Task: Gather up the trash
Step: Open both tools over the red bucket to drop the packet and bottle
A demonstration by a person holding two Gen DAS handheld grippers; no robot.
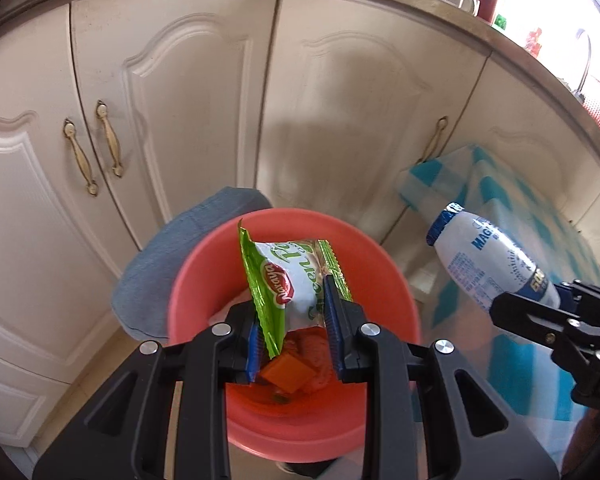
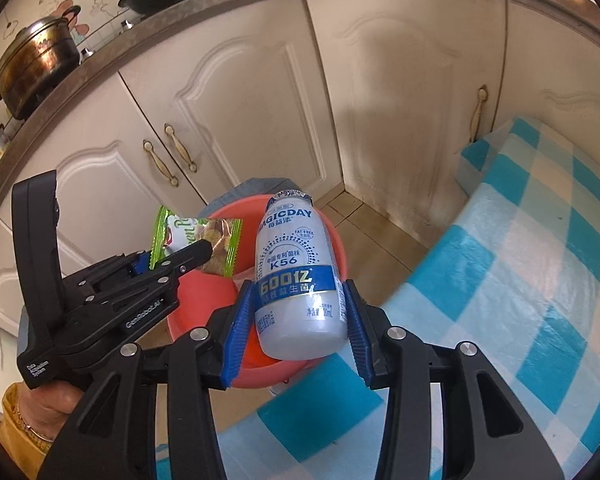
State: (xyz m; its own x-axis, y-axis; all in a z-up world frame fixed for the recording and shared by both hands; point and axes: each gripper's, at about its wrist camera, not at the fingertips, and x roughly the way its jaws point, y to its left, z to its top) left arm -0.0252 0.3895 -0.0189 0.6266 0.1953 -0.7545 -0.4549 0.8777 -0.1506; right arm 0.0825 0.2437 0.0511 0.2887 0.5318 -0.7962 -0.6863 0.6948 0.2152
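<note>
My left gripper (image 1: 290, 320) is shut on a green and white snack wrapper (image 1: 288, 280) and holds it over the red bin (image 1: 188, 280), which has orange scraps inside. The wrapper (image 2: 196, 240) and left gripper (image 2: 180, 258) also show in the right wrist view, above the bin (image 2: 332, 236). My right gripper (image 2: 300, 320) is shut on a white and blue Magicday drink bottle (image 2: 296, 280), held upright beside the bin's right rim. The bottle (image 1: 488, 256) and right gripper (image 1: 540, 320) show at the right of the left wrist view.
Cream cabinet doors (image 1: 180, 100) with brass handles (image 1: 108, 142) stand behind the bin. A blue-and-white checked cloth (image 2: 520, 280) covers a table at the right. A grey-blue cloth (image 1: 172, 256) lies left of the bin. Pots (image 2: 36, 64) sit on the counter.
</note>
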